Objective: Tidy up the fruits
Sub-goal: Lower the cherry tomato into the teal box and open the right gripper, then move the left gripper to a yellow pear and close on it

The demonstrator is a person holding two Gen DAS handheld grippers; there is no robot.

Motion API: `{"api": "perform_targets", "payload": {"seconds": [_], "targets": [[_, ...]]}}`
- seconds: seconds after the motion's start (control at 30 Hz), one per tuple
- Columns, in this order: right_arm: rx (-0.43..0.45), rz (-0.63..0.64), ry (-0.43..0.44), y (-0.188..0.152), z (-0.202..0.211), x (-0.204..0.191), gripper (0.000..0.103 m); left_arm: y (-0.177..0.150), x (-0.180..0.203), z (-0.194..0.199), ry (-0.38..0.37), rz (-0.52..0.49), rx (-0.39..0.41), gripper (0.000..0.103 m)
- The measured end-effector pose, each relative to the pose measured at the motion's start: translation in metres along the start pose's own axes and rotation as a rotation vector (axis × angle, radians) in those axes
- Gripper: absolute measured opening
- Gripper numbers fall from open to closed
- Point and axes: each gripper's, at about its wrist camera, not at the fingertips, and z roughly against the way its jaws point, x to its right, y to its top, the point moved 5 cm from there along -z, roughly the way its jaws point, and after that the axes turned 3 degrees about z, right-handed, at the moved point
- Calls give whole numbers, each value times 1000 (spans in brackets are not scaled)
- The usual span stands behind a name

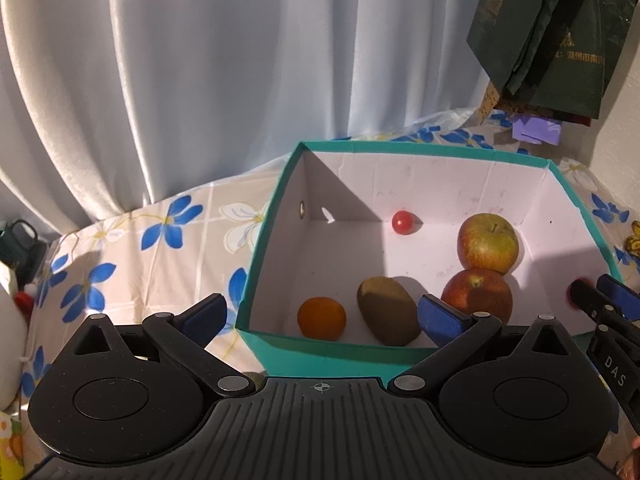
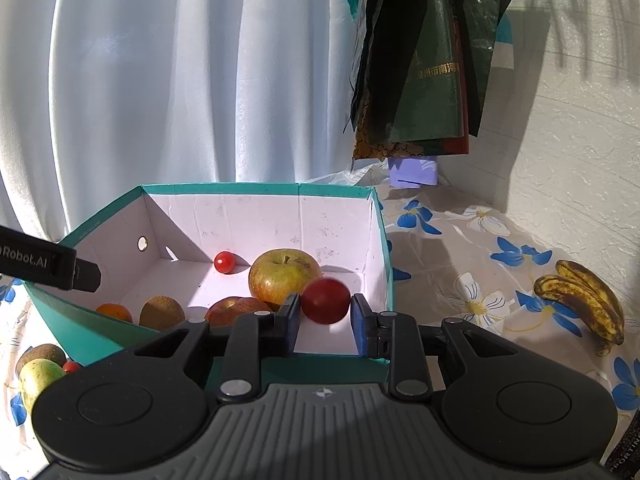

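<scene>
A teal box [image 1: 276, 204] [image 2: 382, 216] with a white inside holds a cherry tomato [image 1: 402, 222] [image 2: 223, 262], a yellow-red apple [image 1: 487, 242] [image 2: 280, 276], a red apple [image 1: 478, 294] [image 2: 232, 309], a kiwi [image 1: 388, 310] [image 2: 161, 312] and an orange [image 1: 321, 318] [image 2: 114, 313]. My right gripper [image 2: 325, 316] hangs over the box's right side with its jaws slightly apart around a red cherry tomato [image 2: 325, 300]; there is a gap at the right pad. It also shows in the left wrist view [image 1: 596, 300]. My left gripper [image 1: 320, 316] is open and empty above the box's near wall.
Bananas [image 2: 584, 300] lie on the flowered tablecloth [image 2: 460, 248] right of the box. A kiwi [image 2: 40, 354], a green fruit [image 2: 38, 380] and a small tomato [image 2: 72, 367] lie left of the box. Dark bags [image 2: 420, 60] hang behind; a curtain [image 1: 200, 80] is at the back.
</scene>
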Motion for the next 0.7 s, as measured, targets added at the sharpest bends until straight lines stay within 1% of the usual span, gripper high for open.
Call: {"api": "perform_targets", "payload": {"seconds": [0.03,0.07,0.2,0.23,0.27,0.3,0.33,0.37,0.4,0.43,0.5,0.57,0.6,0.7], "targets": [[-4,1,4,0,0,0,29,-1,-1,1,-3,2,1,103],[-6,2,9,0,0,0,34,-2,-2,3,-5,5,2,103],[-12,11,12,1,0,-2,38,-6,-7,9,1,13,12,103],[-14,13,13,1,1,-2,50,-7,-10,12,2,20,17,103],[-15,16,21,2,2,-2,56,-9,-15,16,-2,32,27,103],[-20,11,34,2,5,-3,58,-12,-21,21,-15,51,39,103],[-19,1,44,3,9,-3,65,-15,-27,26,-27,77,51,103],[-9,-10,57,5,15,-3,77,-18,-35,31,-38,110,66,103],[7,-17,69,7,23,-4,87,-22,-45,36,-57,152,83,103],[34,-20,66,9,34,-4,103,-26,-54,40,-77,189,91,103],[100,-7,75,11,57,-7,103,-35,-69,45,-112,250,90,103],[137,13,93,11,76,-10,103,-46,-80,46,-117,269,72,103],[157,21,94,10,86,-12,103,-52,-84,46,-95,257,65,103],[268,20,97,3,114,-16,103,-71,-91,48,-23,195,65,103]]}}
